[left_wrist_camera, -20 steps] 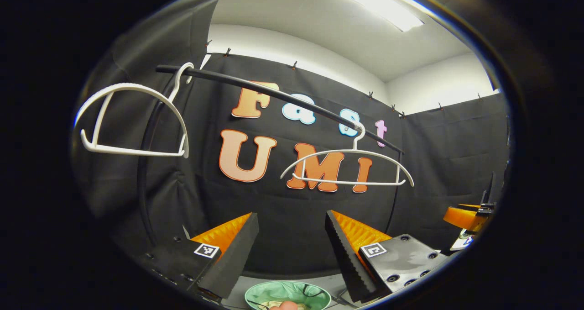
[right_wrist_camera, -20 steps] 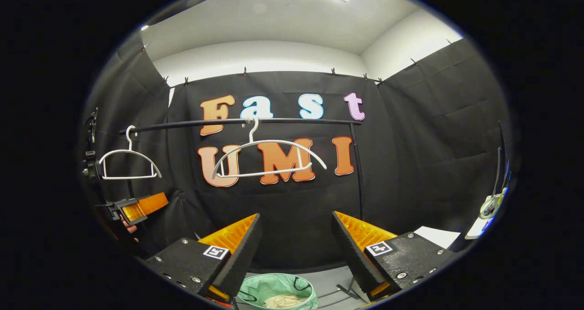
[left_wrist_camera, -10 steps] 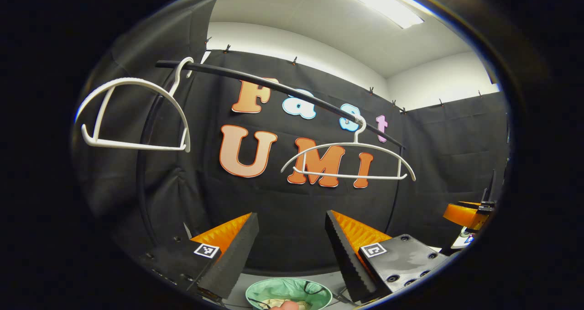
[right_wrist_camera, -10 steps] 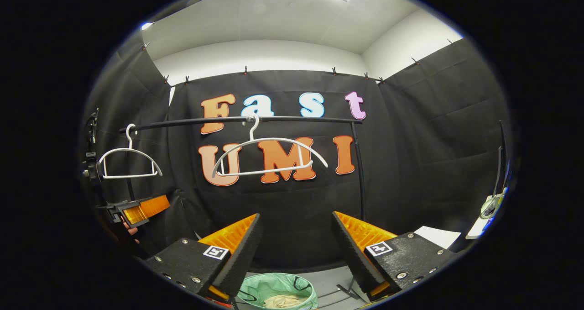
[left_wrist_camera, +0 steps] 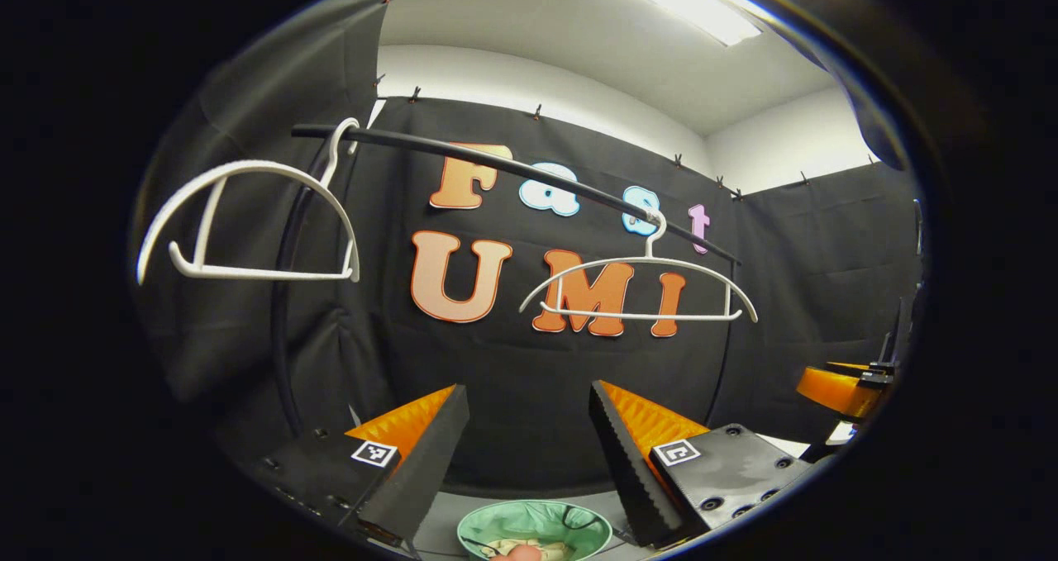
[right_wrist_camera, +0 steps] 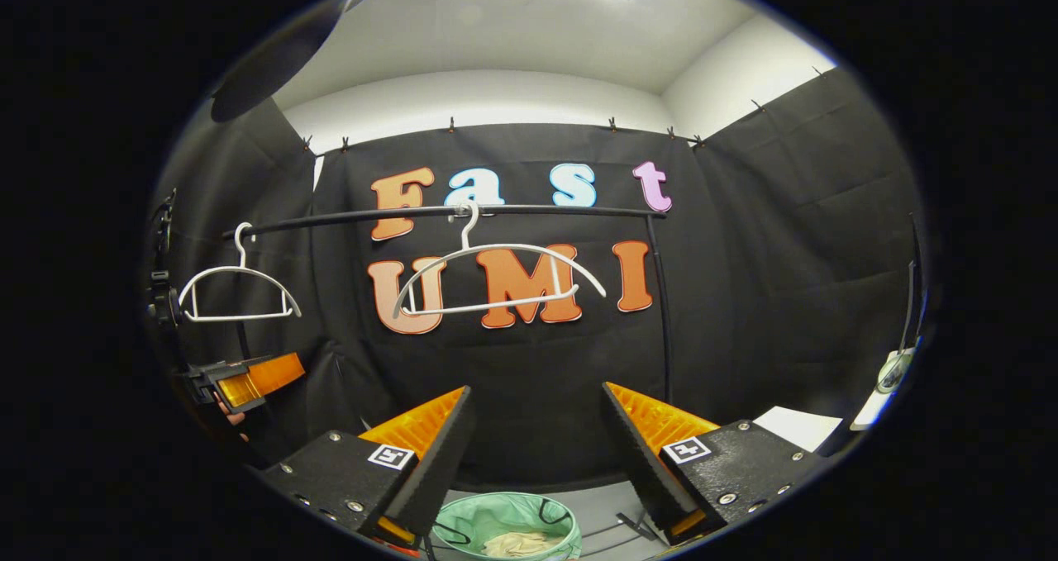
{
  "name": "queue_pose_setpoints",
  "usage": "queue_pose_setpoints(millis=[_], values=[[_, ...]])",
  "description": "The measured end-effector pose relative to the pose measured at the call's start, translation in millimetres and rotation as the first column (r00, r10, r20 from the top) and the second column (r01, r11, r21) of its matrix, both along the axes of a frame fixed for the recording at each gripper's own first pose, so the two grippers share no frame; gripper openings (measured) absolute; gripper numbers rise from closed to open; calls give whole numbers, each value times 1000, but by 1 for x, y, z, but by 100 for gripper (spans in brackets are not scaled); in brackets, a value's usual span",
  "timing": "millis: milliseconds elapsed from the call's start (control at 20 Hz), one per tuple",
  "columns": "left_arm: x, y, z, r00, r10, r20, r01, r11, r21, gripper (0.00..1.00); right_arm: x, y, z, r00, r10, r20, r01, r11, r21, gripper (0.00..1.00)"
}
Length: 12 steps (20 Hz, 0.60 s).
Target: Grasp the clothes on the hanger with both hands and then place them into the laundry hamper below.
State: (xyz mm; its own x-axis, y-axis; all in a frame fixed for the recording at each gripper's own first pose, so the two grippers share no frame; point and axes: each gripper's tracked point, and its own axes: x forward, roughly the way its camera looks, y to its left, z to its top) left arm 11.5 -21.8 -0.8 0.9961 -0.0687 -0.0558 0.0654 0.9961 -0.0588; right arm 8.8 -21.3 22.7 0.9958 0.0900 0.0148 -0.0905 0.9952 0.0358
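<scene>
Task looks essentially done, judging from how things lie: both white plastic hangers are bare on the black horizontal rail point(right_wrist_camera: 463, 211), one near its left end point(right_wrist_camera: 235, 284) at 9 o'clock of the right gripper view, the other point(right_wrist_camera: 496, 276) just above centre at 12 o'clock. Same two hangers in the left gripper view, at 10 o'clock point(left_wrist_camera: 248, 222) and 2 o'clock point(left_wrist_camera: 640, 288), no garment on either

Clothes: a pale cream crumpled fabric heap point(right_wrist_camera: 512, 543) lies inside the round mint-green laundry hamper point(right_wrist_camera: 463, 520) at 6 o'clock, low between the fingers; also seen at 6 o'clock in the left gripper view point(left_wrist_camera: 529, 549), hamper rim point(left_wrist_camera: 496, 520)

Left gripper point(left_wrist_camera: 529, 454): black-and-orange fingers spread wide, holding nothing. Right gripper point(right_wrist_camera: 537, 454): wide too, empty. Each hovers above the hamper, well apart from the fabric

Left gripper's orange finger also at 8 o'clock in the right gripper view point(right_wrist_camera: 248, 379)

Left to do, as a judgement: nothing visible on the hangers to fetch; only retreat remains
</scene>
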Motion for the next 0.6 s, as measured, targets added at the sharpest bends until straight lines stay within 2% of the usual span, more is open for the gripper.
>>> queue_pose_setpoints(millis=[400, 450, 600], values=[[-3, 2, 3, 1000, 10, 5, -10, 1000, 0, 96, -15, -12, -3, 1000, -3, -8, 3, 1000, 0, 94], [-4, 2, 4, 1000, 9, 7, -9, 1000, -4, 100, -16, -12, -3, 1000, -7, -7, 7, 1000, 0, 94], [-6, 3, 3, 1000, 10, 10, -10, 1000, -10, 96, -21, -15, 0, 1000, -15, -2, 15, 1000, -8, 94]])
